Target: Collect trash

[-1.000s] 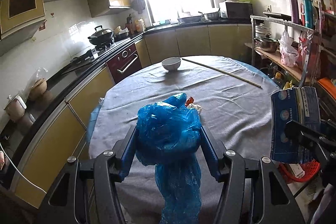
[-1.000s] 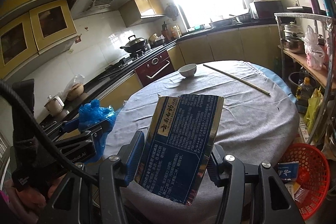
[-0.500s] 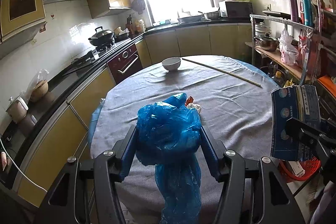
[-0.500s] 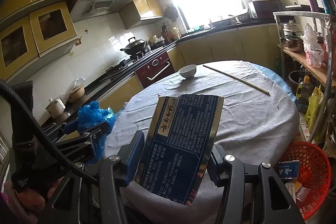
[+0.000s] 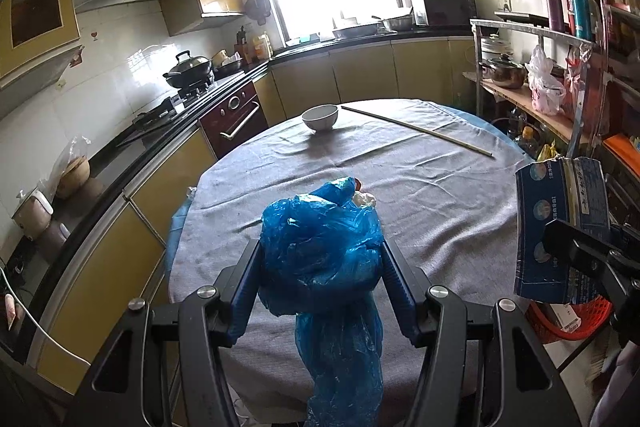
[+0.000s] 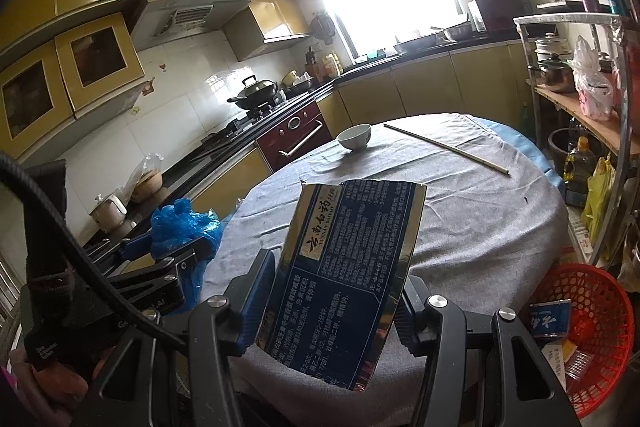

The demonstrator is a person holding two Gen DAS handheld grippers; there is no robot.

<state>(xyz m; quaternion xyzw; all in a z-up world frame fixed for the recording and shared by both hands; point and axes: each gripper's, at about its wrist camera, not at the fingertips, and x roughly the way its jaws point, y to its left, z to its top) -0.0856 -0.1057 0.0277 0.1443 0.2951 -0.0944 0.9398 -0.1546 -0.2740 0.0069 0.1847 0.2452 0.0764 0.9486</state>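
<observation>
Nothing has shifted since the earlier frames: both grippers hang where they were, over the near edge of the round worktop. Left gripper is clamped on a crumpled blue plastic bag, whose tail droops toward 6 o'clock. Thin, soft and slippery, the bag looks best held by the bunched bulk, as it is. Right gripper is closed on a flattened dark blue carton, standing tilted between the pads; light but stiff card, likely to pivot if pinched only at its edges. A white scrap lies on the cloth just beyond the bag, at 12 o'clock. Farther off sit a white bowl and a long stick. At 4 o'clock in the right view stands a red basket, probably the place for the trash
</observation>
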